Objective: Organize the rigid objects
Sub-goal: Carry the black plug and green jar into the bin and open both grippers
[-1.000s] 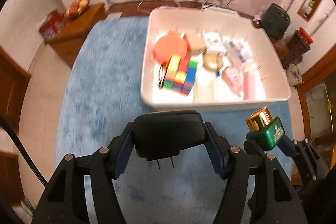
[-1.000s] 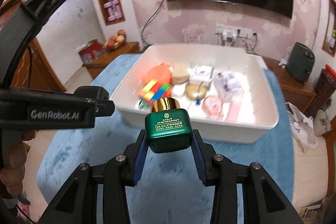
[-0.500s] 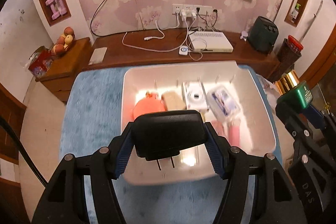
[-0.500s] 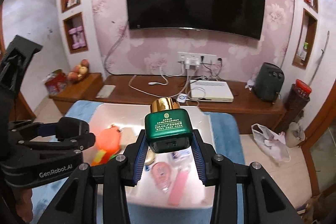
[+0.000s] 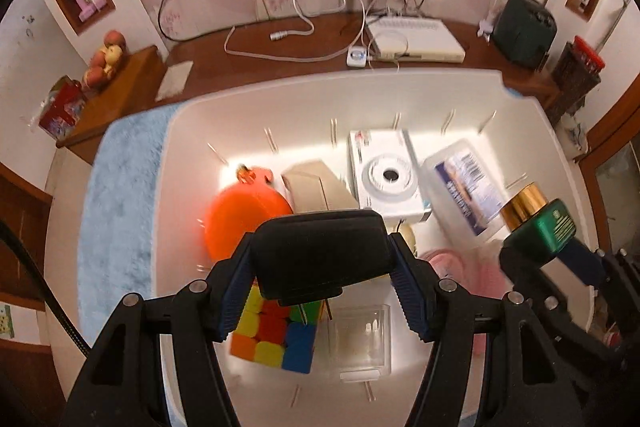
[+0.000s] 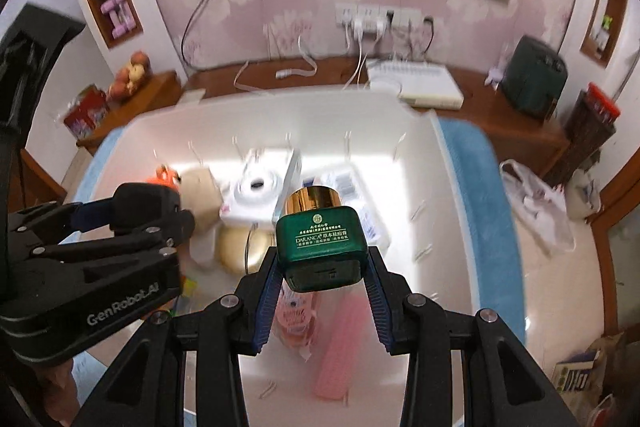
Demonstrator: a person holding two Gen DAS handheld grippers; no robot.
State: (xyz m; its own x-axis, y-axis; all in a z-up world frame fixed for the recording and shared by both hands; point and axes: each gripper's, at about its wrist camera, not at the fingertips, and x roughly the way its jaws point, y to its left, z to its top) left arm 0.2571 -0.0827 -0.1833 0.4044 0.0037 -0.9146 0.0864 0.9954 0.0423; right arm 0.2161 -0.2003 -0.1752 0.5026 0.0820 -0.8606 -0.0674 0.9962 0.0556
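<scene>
**Both tongs loaded above the white bin**

Your left tongs (image 5: 322, 281) are clenched on a black plug adapter (image 5: 320, 257). Its long axis runs crosswise from one pad to the other, and you hold it above the near half of the white bin (image 5: 176, 155). Directly beneath it lies the multicoloured puzzle cube (image 5: 276, 337), with a clear plastic box (image 5: 360, 341) just beside that on the right.

Your right tongs (image 6: 322, 285) are clenched on a green jar (image 6: 322, 237) with a gold cap (image 6: 312, 199). The jar's axis points forward along the fingers, cap away from you and label facing the camera. It hangs over the middle of the bin. In the left wrist view the same jar sits at the right edge, tilted with its cap toward the upper left.

Further back in the bin you have an orange round toy (image 5: 244, 221), a tan box (image 5: 316, 187), a white camera-like box (image 5: 388, 175) and a clear packet with a blue label (image 5: 464, 187). Below the jar lie a pink tube (image 6: 298, 315) and a pink bar (image 6: 340, 347), and a pale yellow round thing (image 6: 236, 243) lies near the left tongs.

The bin rests on a blue fuzzy cloth (image 5: 120, 195) covering the surface. A wooden shelf (image 5: 280, 55) with cables and a white router runs behind the bin.
</scene>
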